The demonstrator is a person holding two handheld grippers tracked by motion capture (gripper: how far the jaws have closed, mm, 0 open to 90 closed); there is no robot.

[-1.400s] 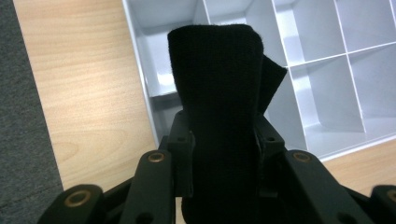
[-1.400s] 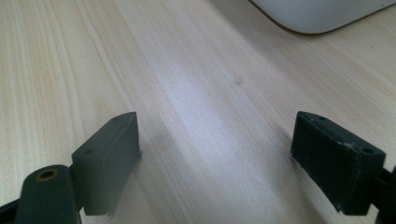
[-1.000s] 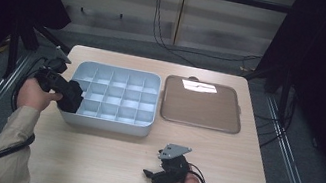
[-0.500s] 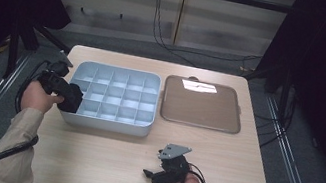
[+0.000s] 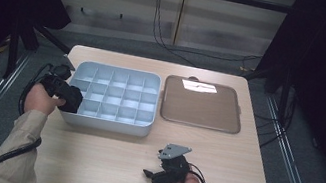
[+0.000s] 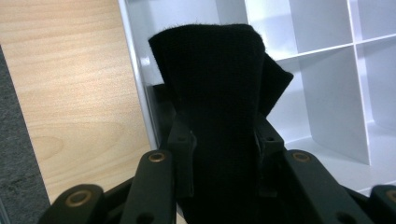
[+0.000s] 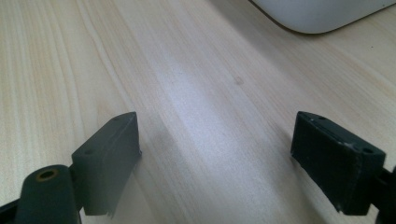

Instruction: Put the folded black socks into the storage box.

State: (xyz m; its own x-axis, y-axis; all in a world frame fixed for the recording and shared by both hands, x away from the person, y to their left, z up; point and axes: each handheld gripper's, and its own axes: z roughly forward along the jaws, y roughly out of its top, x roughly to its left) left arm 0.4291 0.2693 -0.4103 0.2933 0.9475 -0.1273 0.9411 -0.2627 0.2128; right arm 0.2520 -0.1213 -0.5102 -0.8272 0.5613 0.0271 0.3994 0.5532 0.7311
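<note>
While the left gripper hangs at the left end of the white compartment tray, it has a piece of black knitted cloth pinched between its jaws. From the left gripper view, the cloth runs lengthwise straight out from the jaws, its long axis in line with the gripper itself, and its free end, cut roughly square with a fuzzy edge, points away over the tray's left wall toward the compartments beyond. One flap of it folds off to the side near the tip. The cloth sits above the compartments nearest that left wall; whether it touches the tray floor I cannot tell. From the high view, the gripper and the dark cloth merge into one black shape at the tray's near-left corner, so its outline is hard to pick out there.

The right gripper rests low over the wooden table, near the front edge and well apart from the tray. Its jaws stand wide apart with nothing between them, just bare wood grain showing in the right gripper view, and a rounded white corner of the tray farther off.

A brown flat tray lies just beside the white one on its right.
</note>
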